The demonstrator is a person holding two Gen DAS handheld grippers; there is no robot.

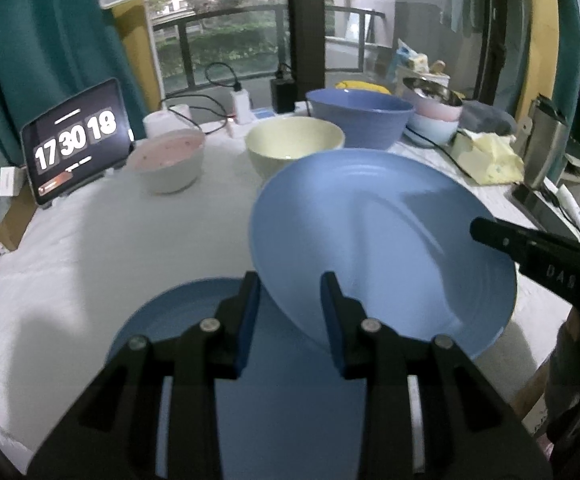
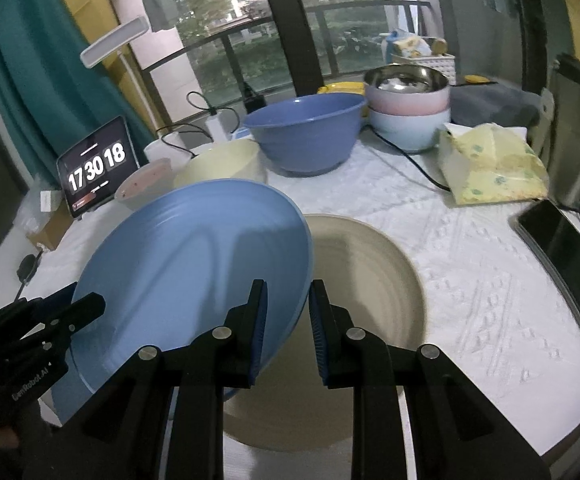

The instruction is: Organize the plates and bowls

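Both claws clamped on tilted blue plate (image 1: 382, 248), left claw (image 1: 290, 320), right claw (image 2: 286, 328) at opposite rims

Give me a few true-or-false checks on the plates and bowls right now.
The light blue plate is lifted and tilted, both the left gripper and right gripper at its rim. True.
The cream bowl sits inside the large blue bowl. False: it stands on the table in front of it.
A beige plate lies flat under the right gripper. True.
The tablet reads 18 30. False: it reads 17 30 18.
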